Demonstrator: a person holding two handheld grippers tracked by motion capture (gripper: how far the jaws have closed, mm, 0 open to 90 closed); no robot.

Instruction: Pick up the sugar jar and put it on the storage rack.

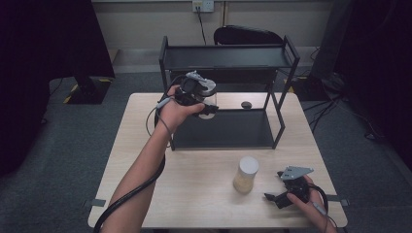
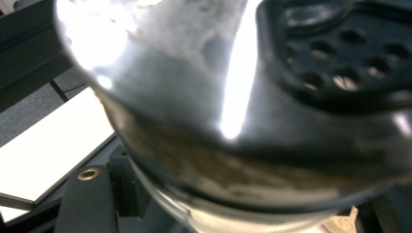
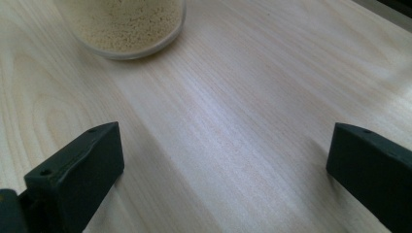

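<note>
My left gripper [image 1: 206, 106] is raised in front of the black shelf rack [image 1: 228, 57], at its left end, and is shut on a clear glass jar [image 1: 210, 104]. This jar [image 2: 194, 121] looms large and blurred in the left gripper view, with one black jaw under it at the lower left. A second jar [image 1: 246, 174], with a white lid and beige grains inside, stands on the table near the front. My right gripper [image 1: 278, 197] rests low at the table's front right with its jaws wide apart and nothing between them. The grain jar [image 3: 127, 25] lies ahead of it to the left.
The rack has an upper shelf and a lower shelf [image 1: 223, 131] on the wooden table [image 1: 141, 160]. A small dark round object [image 1: 246, 104] lies on the table behind the rack. A black chair [image 1: 248, 35] stands beyond the table.
</note>
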